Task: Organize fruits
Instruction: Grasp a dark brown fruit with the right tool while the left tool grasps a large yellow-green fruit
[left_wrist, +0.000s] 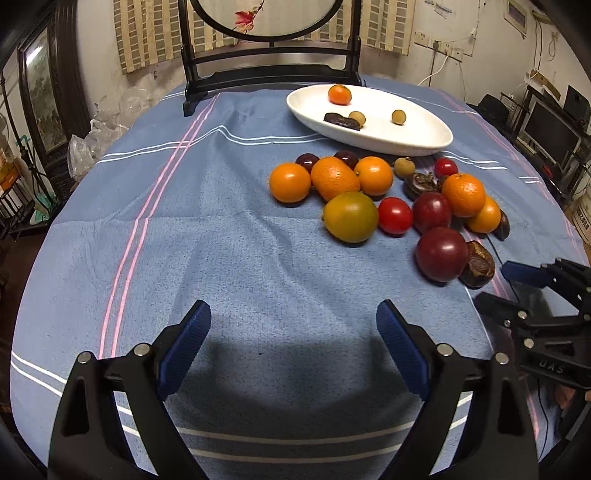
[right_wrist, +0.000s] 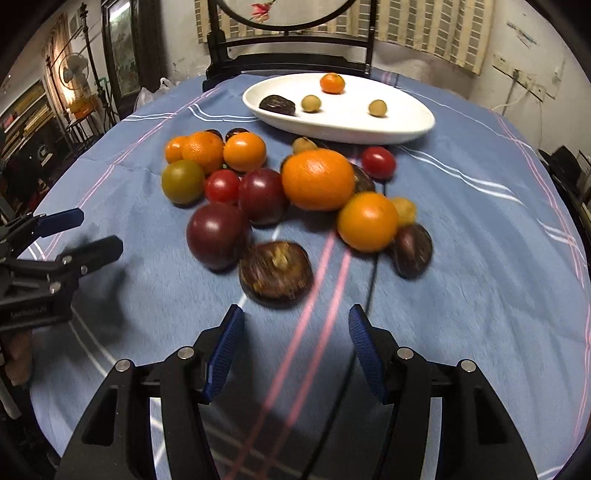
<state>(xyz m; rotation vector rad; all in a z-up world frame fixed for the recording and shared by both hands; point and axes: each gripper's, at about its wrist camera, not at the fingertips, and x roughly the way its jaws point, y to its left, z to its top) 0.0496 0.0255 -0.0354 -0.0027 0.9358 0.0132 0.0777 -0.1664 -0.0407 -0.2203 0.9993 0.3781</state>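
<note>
Left gripper (left_wrist: 293, 321) was wide open, nothing between the blue pads (left_wrist: 188, 343), pointing toward 12 o'clock and held low. Fingers symmetric, tips at roughly 11 and 1 o'clock off the frame bottom in the left wrist view.

Right gripper (right_wrist: 295, 325) was also open and empty, with a narrower gap than the left; its blue pads (right_wrist: 364, 350) faced each other. It aimed at 12 o'clock; the right wrist view was motion-blurred.

From the right wrist view the left gripper sat at 9 o'clock, fingers parted, pointing toward 3 o'clock. From the left wrist view the right gripper sat at 3 o'clock, fingers parted, pointing toward 9 o'clock.
</note>
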